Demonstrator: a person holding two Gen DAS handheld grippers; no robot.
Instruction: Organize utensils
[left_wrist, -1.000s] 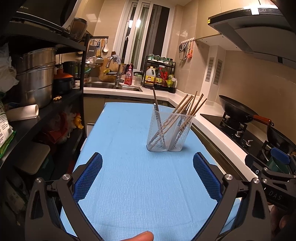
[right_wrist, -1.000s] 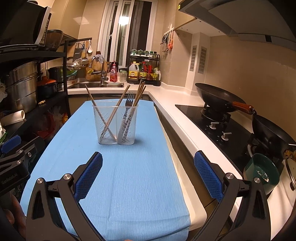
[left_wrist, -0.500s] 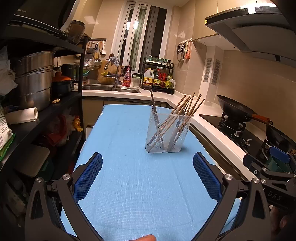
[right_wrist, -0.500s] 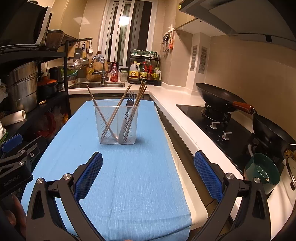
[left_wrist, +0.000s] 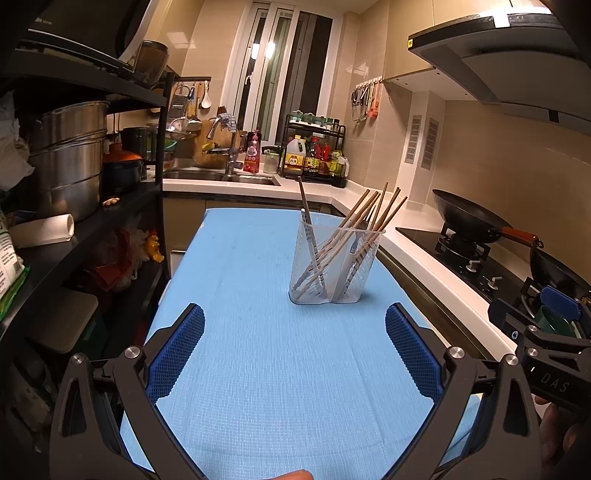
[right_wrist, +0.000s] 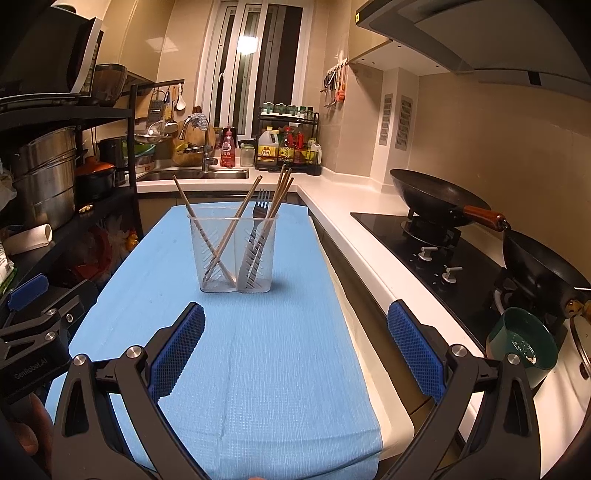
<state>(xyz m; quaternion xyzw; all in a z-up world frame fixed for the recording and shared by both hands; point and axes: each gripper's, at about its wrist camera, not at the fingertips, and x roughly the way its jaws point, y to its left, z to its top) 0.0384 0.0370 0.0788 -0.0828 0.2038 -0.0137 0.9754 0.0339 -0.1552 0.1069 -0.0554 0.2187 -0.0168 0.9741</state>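
Observation:
A clear plastic utensil holder (left_wrist: 334, 266) with two compartments stands upright on the blue cloth (left_wrist: 258, 350); it also shows in the right wrist view (right_wrist: 233, 254). Several wooden chopsticks (left_wrist: 373, 218) lean in it, and a metal fork (right_wrist: 258, 218) stands in its right compartment in the right wrist view. My left gripper (left_wrist: 294, 343) is open and empty, short of the holder. My right gripper (right_wrist: 295, 339) is open and empty, also short of the holder. Each gripper shows at the edge of the other's view.
A black shelf rack with steel pots (left_wrist: 70, 162) runs along the left. A white counter (right_wrist: 354, 221) with a stove and woks (right_wrist: 439, 199) runs along the right. A green bowl (right_wrist: 524, 343) sits near the stove. A sink and bottle rack (left_wrist: 314, 158) stand at the back.
Both views have shifted slightly; the holder now sits a little higher and farther in each frame. Both grippers stay open and empty.

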